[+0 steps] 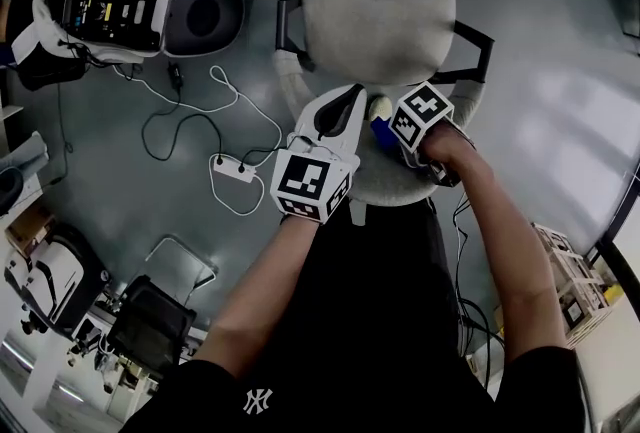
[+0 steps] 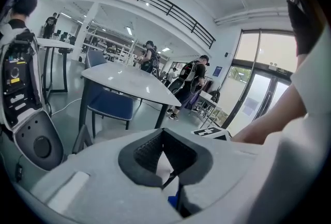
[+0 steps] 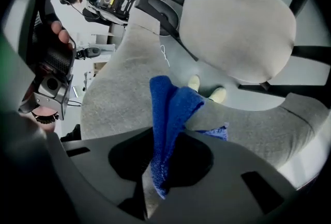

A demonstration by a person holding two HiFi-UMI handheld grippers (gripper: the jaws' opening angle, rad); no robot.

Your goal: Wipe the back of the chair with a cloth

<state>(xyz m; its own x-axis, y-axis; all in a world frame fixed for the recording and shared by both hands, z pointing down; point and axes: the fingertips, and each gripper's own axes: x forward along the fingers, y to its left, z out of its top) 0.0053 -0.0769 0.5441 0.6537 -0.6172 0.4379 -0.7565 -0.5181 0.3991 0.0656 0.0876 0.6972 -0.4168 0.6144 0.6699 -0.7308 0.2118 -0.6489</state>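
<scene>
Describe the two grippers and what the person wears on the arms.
The left gripper has a pale grey moulded shell with a dark padded opening; the right gripper looks dark grey. Each carries a cube of black-and-white square markers. The person wears a black short-sleeved shirt with a small white logo.

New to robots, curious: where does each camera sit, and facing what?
Head view: on the head, steeply down on chair, forearms, left gripper, right gripper.
Left gripper view: on that gripper, facing a table; jaws, a forearm.
Right gripper view: on that gripper, facing the chair; jaws gripping the blue cloth.
Shared: head and right gripper views both show chair, cloth.
</scene>
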